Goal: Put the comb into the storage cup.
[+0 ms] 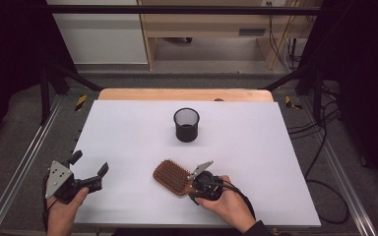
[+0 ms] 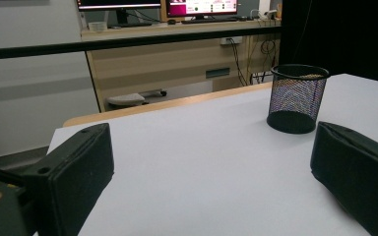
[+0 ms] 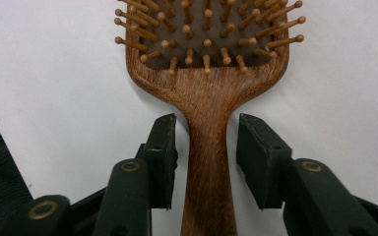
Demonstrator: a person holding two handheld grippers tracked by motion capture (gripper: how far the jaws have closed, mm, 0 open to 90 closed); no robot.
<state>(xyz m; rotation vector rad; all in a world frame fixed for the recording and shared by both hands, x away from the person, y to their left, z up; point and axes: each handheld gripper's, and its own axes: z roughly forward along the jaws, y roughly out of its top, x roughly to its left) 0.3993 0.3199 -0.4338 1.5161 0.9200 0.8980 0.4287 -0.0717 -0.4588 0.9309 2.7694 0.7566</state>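
A wooden paddle hairbrush [image 1: 171, 176] lies bristles-up on the white table, near the front and a little right of centre. My right gripper [image 1: 195, 189] sits at the brush's handle end. In the right gripper view the handle [image 3: 209, 187] runs between the two black pads, with a narrow gap on each side, so the right gripper [image 3: 206, 142] is open around it. My left gripper [image 1: 89, 163] rests at the front left, open with nothing between its jaws [image 2: 211, 167].
A black mesh cup [image 1: 186, 125] stands upright at the middle of the table, toward the back; it also appears ahead and to the right in the left gripper view [image 2: 297, 98]. The white table [image 1: 128, 132] ends in a wooden strip [image 1: 184, 94] at the rear. Metal rails flank both sides.
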